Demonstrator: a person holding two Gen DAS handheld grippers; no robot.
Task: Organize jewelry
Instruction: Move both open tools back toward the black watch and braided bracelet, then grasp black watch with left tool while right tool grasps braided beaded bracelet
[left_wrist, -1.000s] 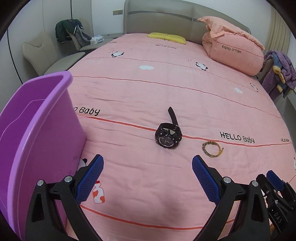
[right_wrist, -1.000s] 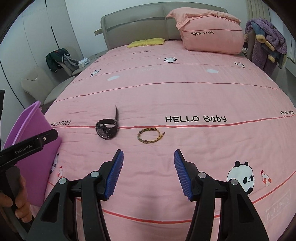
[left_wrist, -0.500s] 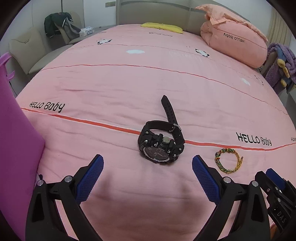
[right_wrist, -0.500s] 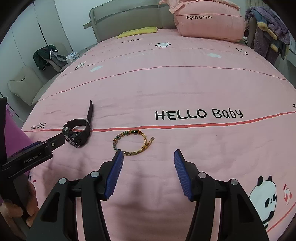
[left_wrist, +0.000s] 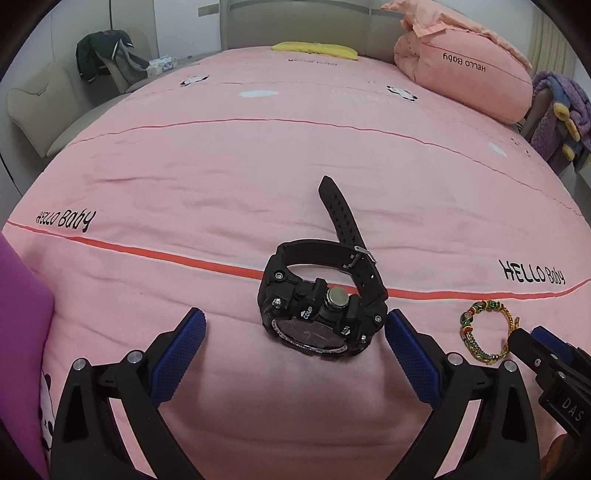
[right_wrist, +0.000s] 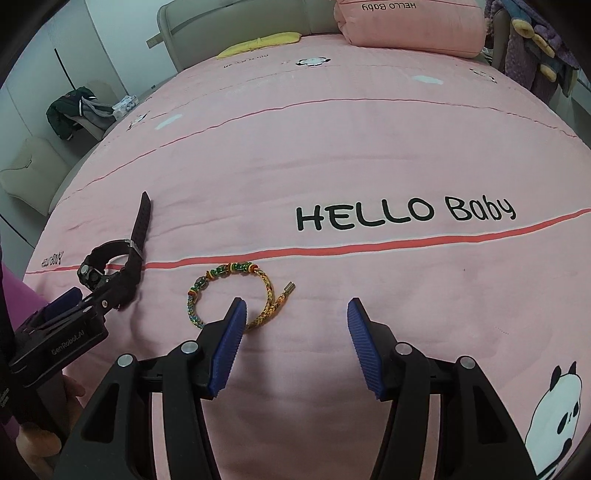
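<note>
Chunky black watch (left_wrist: 317, 310), strap buckled

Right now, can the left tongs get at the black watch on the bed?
Probably yes. The left tongs are open, and the black watch lies just ahead between their tips on the pink bedcover. Nothing stands between them. The beaded bracelet lies apart, off to the right.
</note>
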